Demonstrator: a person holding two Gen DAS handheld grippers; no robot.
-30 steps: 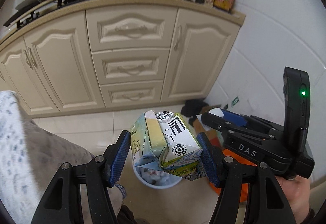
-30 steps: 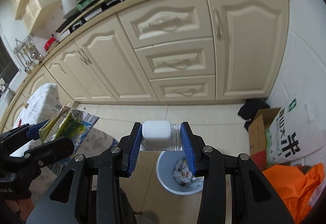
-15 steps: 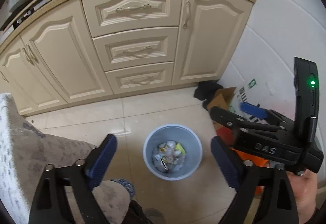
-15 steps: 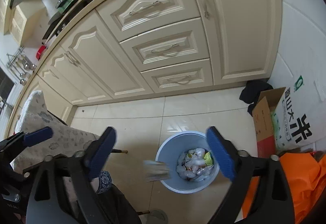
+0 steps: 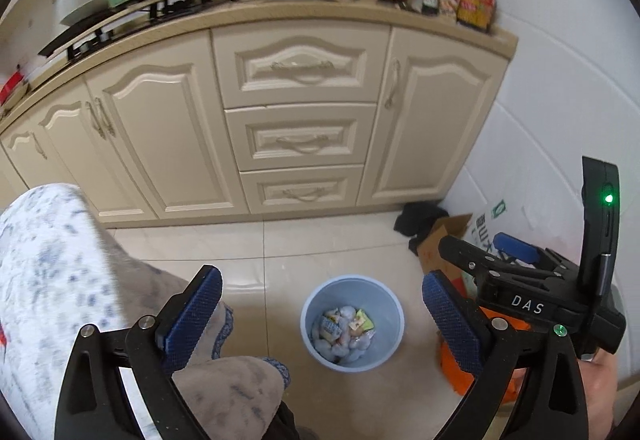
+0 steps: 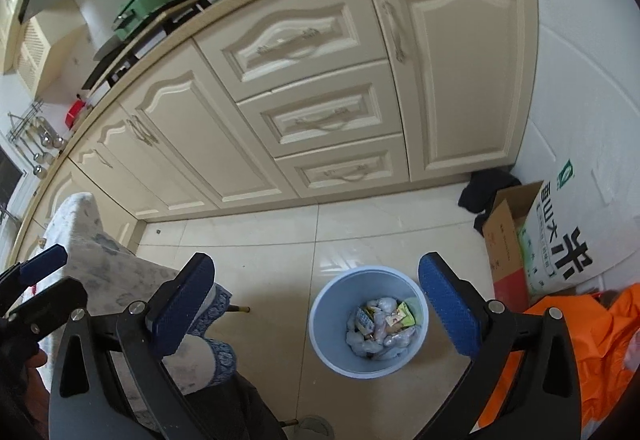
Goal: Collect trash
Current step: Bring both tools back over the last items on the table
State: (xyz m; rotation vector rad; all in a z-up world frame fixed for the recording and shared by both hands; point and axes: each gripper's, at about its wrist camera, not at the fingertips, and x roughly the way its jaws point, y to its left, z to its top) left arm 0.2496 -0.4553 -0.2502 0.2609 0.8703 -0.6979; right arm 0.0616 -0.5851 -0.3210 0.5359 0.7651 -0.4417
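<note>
Both tools, left tool and right tool, gape empty above the trash-filled blue bin at lower centre frame, their loads apparently dropped.

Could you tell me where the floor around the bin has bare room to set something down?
Bare tiles run between the cabinets and the blue bin, and left of the bin toward the cloth-covered table. Right of the bin it is crowded: cardboard box, rice sack, orange bag.
</note>
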